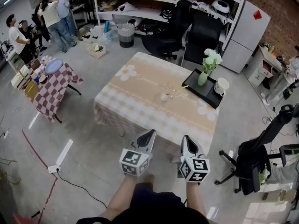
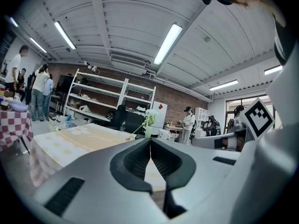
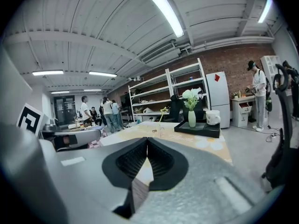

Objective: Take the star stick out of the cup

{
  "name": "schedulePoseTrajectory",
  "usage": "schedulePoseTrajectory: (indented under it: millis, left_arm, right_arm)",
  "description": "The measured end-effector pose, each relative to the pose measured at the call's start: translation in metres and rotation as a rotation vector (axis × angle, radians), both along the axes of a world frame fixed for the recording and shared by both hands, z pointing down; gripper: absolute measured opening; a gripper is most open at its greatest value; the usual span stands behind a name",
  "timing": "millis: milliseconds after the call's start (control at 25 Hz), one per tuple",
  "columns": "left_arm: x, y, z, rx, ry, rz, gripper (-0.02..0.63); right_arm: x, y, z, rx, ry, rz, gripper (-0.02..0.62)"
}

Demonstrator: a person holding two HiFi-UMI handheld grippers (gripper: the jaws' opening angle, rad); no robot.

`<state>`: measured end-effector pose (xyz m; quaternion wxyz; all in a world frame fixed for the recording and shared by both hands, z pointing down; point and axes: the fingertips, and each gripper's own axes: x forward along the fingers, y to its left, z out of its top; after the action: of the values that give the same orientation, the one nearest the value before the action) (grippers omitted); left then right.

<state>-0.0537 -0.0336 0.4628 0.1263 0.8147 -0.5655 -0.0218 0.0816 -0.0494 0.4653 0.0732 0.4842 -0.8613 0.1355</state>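
A clear cup [image 1: 165, 96] stands near the middle of the table [image 1: 140, 92], which has a beige cloth. A yellow star stick [image 1: 180, 88] leans out of the cup to the right. In the right gripper view the cup [image 3: 156, 130] and the star stick [image 3: 163, 111] show far ahead, just above the jaws. My left gripper [image 1: 150, 133] and right gripper [image 1: 187, 139] are side by side short of the table's near edge, well apart from the cup. Both are shut with nothing between the pads, in the left gripper view [image 2: 150, 141] and the right gripper view [image 3: 147, 141].
A black tray [image 1: 194, 80] at the table's right holds a vase of white flowers [image 1: 205, 73] and a white mug [image 1: 221, 85]. A checkered side table [image 1: 56, 92] stands left and an office chair [image 1: 254, 164] right. Shelves, more chairs and people are beyond.
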Motion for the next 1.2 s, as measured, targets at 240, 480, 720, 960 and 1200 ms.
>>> schedulePoseTrajectory:
  millis: [240, 480, 720, 960, 1200]
  left_arm:
    - [-0.002, -0.011, 0.003, 0.0, -0.003, 0.004, 0.012]
    - [-0.01, -0.021, 0.005, 0.0, -0.007, 0.005, 0.012]
    - [-0.013, -0.024, 0.005, 0.005, -0.008, 0.006, 0.011]
    - [-0.013, -0.013, 0.01, -0.012, 0.004, -0.003, 0.011]
    - [-0.014, -0.005, 0.021, -0.04, 0.014, -0.015, 0.011]
  right_arm:
    - [-0.004, -0.012, 0.004, -0.003, -0.008, 0.003, 0.003]
    - [-0.007, -0.023, 0.006, -0.002, -0.012, 0.014, 0.004]
    - [-0.01, -0.027, 0.008, 0.0, -0.011, 0.015, 0.003]
    - [-0.008, -0.017, 0.009, -0.012, 0.003, 0.015, 0.003]
    - [-0.006, -0.011, 0.018, -0.032, 0.01, 0.011, 0.003]
